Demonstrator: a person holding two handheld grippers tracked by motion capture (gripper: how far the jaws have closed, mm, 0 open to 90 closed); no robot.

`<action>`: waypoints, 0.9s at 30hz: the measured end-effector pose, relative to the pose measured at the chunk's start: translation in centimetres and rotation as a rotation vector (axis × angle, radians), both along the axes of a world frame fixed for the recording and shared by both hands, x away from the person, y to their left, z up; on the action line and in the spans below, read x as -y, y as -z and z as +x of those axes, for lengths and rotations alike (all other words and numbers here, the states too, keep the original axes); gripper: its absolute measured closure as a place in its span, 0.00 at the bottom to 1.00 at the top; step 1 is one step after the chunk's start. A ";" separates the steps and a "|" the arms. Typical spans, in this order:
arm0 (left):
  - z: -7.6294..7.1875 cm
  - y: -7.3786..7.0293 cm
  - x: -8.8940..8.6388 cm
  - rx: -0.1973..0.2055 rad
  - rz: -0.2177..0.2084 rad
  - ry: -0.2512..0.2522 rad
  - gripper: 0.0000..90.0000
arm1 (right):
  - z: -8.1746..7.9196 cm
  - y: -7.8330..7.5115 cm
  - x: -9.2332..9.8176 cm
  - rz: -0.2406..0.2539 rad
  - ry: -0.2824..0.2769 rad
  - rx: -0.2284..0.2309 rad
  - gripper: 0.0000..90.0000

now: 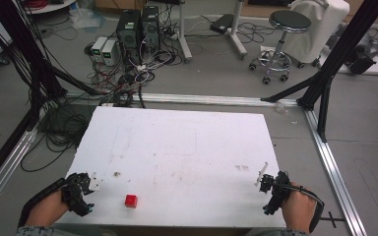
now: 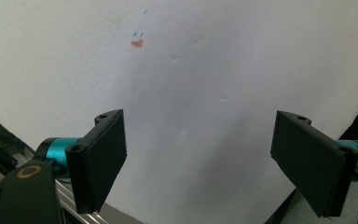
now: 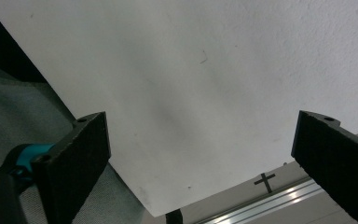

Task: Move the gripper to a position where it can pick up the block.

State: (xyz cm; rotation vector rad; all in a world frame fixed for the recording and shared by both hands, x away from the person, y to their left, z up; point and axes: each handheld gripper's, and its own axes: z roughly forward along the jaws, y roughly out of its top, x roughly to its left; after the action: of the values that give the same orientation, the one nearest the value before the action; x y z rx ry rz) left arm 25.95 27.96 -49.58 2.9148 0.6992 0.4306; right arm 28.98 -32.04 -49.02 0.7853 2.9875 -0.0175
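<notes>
A small red cube (image 1: 131, 200) rests on the white table (image 1: 177, 152) near its front edge, left of centre. My left gripper (image 1: 89, 195) sits at the front left corner, to the left of the cube and apart from it. In the left gripper view its jaws stand wide apart over bare white surface, and the left gripper (image 2: 200, 163) is open and empty. My right gripper (image 1: 265, 196) is at the front right corner, far from the cube. The right gripper (image 3: 200, 163) is open too, with only the table's corner between its jaws.
A small orange mark (image 2: 137, 43) shows on the table surface ahead of the left gripper. Aluminium rails (image 1: 332, 162) frame the table on the floor. Computers and tangled cables (image 1: 133, 39) lie beyond the far edge, with a stool (image 1: 283, 34) at the back right.
</notes>
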 end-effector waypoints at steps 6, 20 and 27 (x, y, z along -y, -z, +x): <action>0.0 0.0 1.1 -0.003 0.004 0.075 0.20 | 0.1 -0.2 -0.1 0.002 -0.004 0.007 0.04; 0.5 -0.2 3.7 -0.021 0.015 0.233 0.19 | 0.1 -0.1 -0.1 0.007 -0.009 0.001 0.04; 0.9 -0.7 5.2 -0.036 0.016 0.302 0.19 | 0.1 -0.1 -0.2 0.007 -0.008 -0.002 0.04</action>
State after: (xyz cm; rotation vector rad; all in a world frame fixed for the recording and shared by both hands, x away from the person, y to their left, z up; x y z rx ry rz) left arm 26.81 22.79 -48.89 2.9787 0.2513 0.3517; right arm 29.04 -31.80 -48.90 0.7752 2.9940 -0.0079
